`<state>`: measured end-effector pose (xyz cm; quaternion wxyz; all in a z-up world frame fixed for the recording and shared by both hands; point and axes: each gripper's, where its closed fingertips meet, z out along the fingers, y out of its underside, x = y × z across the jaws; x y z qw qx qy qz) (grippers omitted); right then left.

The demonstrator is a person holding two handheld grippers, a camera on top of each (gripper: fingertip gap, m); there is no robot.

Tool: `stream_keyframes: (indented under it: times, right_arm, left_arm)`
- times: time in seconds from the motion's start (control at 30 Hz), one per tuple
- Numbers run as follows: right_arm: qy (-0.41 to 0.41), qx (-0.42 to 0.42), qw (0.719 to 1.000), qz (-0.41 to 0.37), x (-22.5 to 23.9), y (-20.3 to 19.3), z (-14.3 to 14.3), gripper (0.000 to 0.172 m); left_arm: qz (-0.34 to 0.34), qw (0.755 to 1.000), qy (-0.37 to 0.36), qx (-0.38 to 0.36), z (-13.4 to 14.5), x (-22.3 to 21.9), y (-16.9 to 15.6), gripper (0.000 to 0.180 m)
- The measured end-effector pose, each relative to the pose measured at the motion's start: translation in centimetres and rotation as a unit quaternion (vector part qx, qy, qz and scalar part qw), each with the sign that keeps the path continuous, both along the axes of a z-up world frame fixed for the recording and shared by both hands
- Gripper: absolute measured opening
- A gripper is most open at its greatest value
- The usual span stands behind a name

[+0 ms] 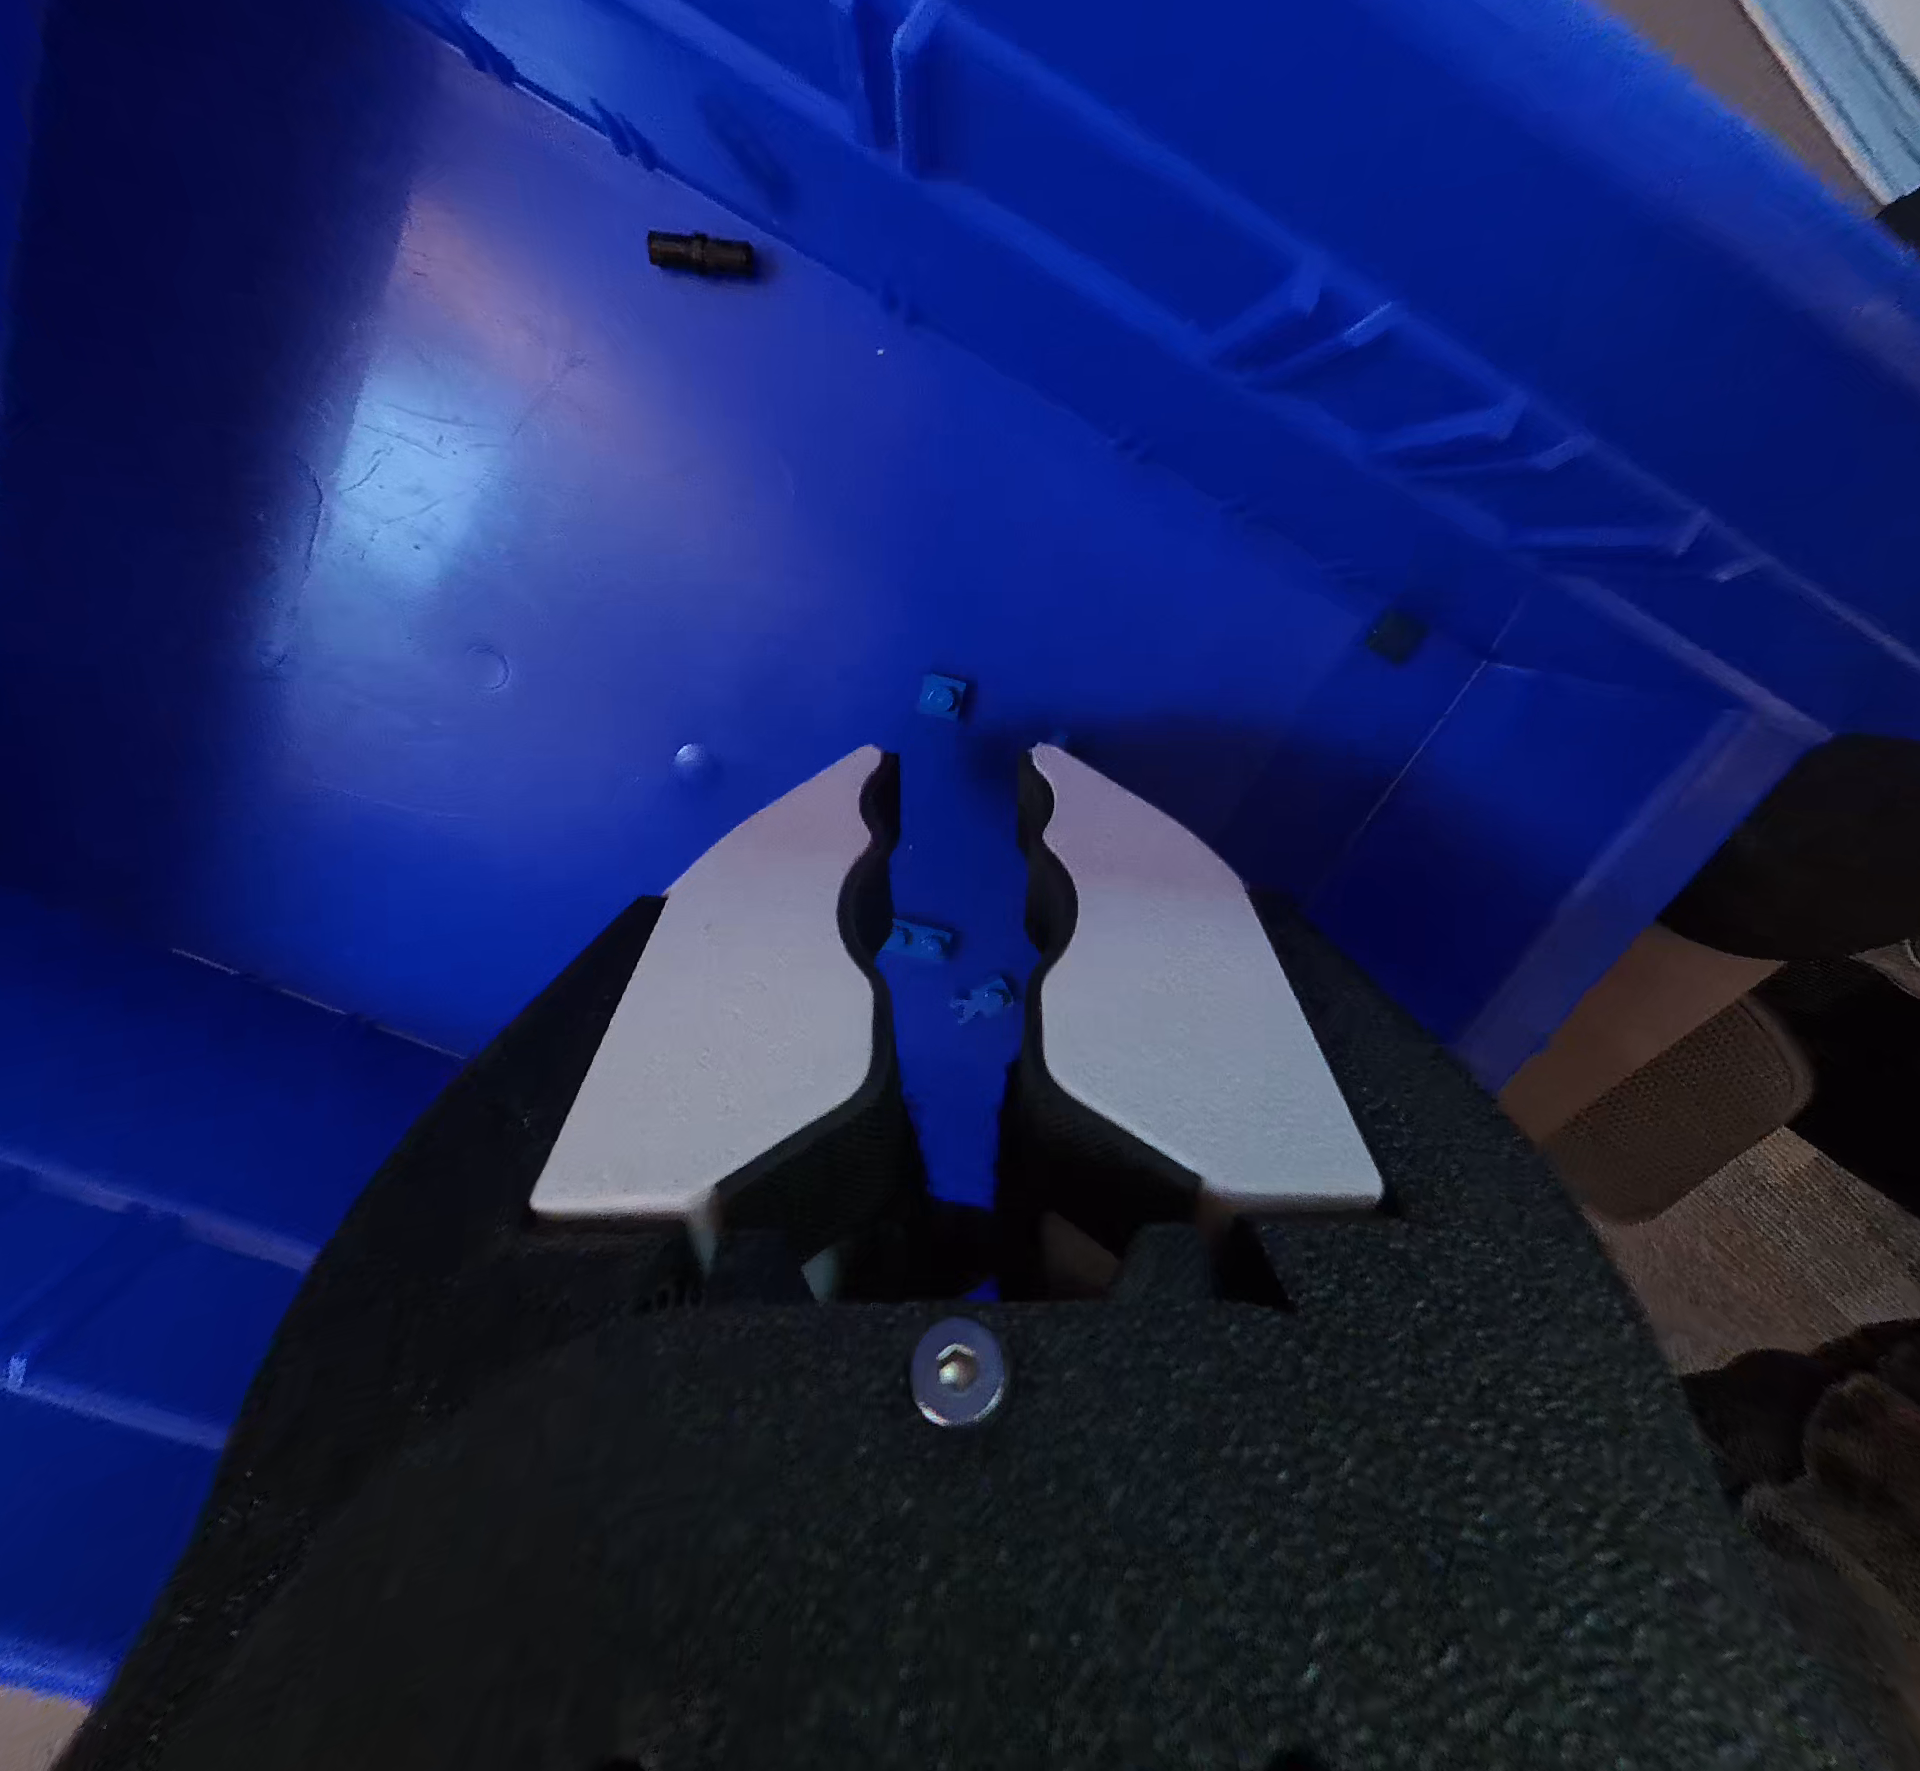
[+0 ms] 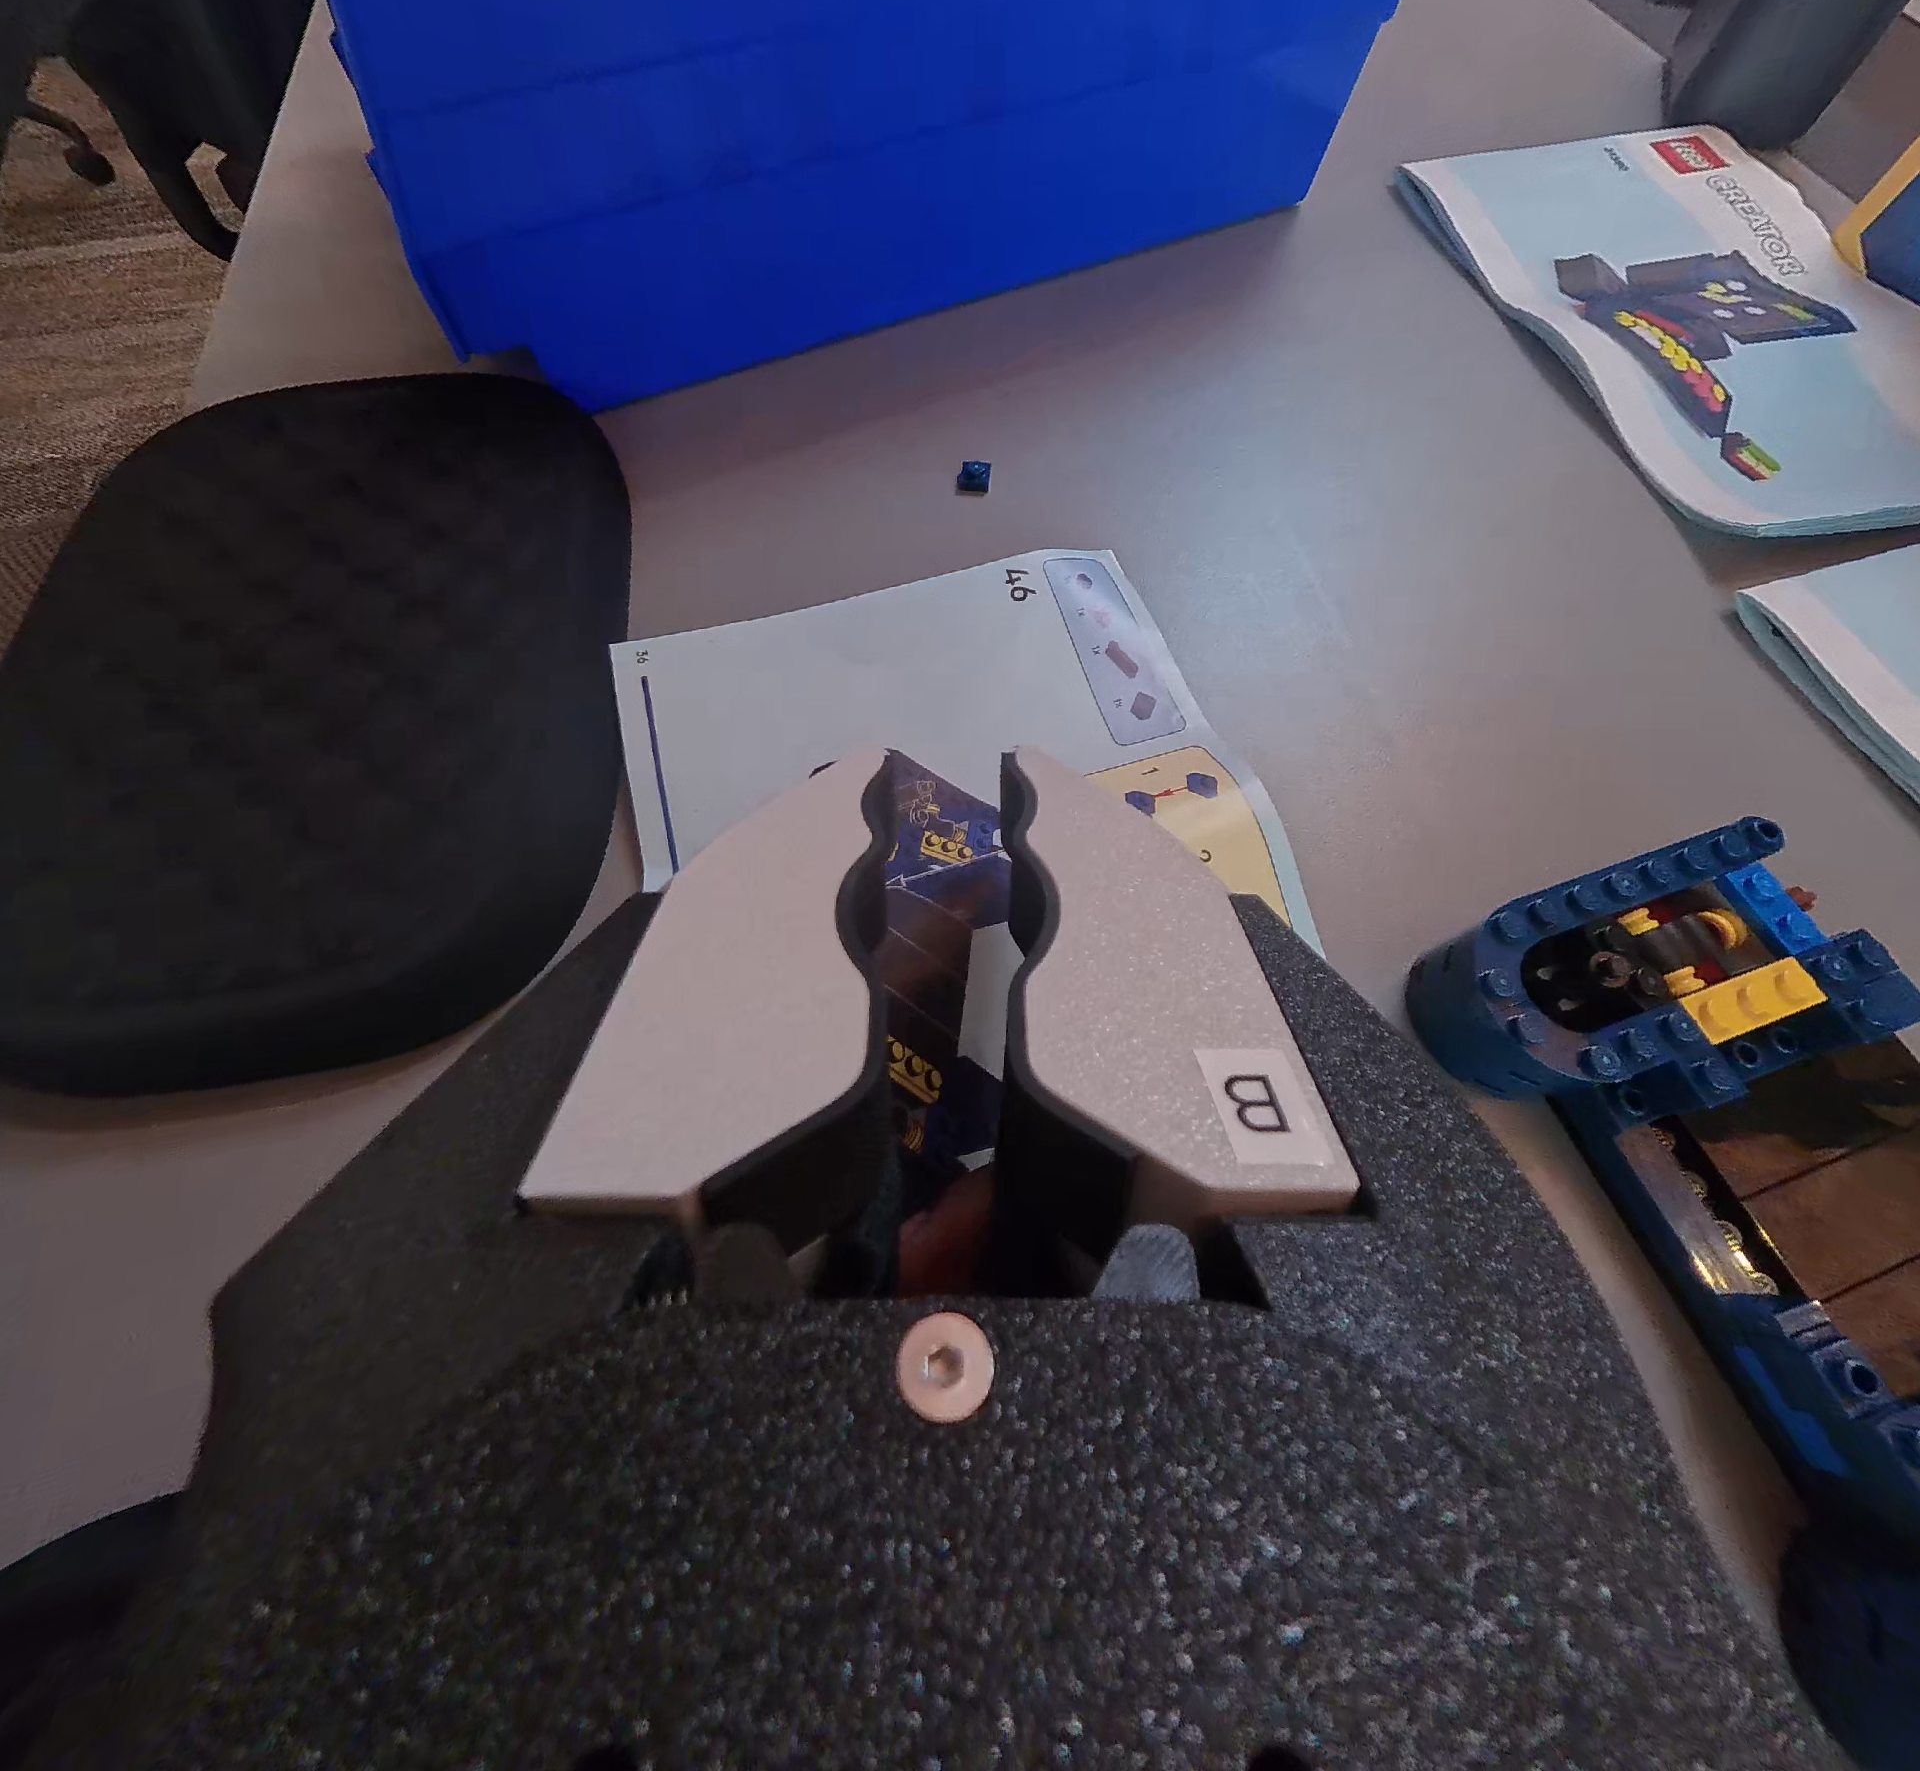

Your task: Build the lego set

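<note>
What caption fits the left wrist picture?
Open left gripper inside a blue bin, over small blue bricks.

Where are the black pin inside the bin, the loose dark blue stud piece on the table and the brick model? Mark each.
black pin (image 1: 699, 252), left wrist view, its middle.
dark blue stud piece (image 2: 975, 475), right wrist view, its top.
brick model (image 2: 1756, 997), right wrist view, its yellow brick.

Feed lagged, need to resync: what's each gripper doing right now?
Left gripper: open, empty, inside the blue bin above small blue pieces.
Right gripper: open, empty, over the booklet page.
</note>
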<state>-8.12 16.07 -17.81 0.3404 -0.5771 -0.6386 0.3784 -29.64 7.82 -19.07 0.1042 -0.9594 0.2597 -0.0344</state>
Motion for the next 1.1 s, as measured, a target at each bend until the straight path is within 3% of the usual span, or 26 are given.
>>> stream_keyframes:
  times: [0.27, 0.53, 0.87, 1.1]
  right_arm:
    - [0.000, -0.001, 1.000, 0.000, 0.0, 0.0, 0.0, 0.018]
    - [-0.001, 0.000, 1.000, 0.001, 0.0, 0.0, 0.0, 0.018]
    - [0.000, 0.003, 1.000, 0.002, 0.0, -0.1, 0.0, 0.018]
    - [0.035, -0.010, 0.999, -0.022, 0.3, 0.9, 1.5, 0.018]
  left_arm:
    - [-0.002, 1.000, 0.006, -0.023, -0.6, -0.1, -0.8, 0.028]
    - [0.003, 0.997, 0.035, -0.069, -1.8, -0.8, -2.0, 0.045]
    - [-0.001, 0.997, 0.042, -0.062, -1.9, -0.8, -1.7, 0.043]
    - [0.005, 0.997, 0.041, -0.061, -1.9, -0.8, -1.7, 0.042]
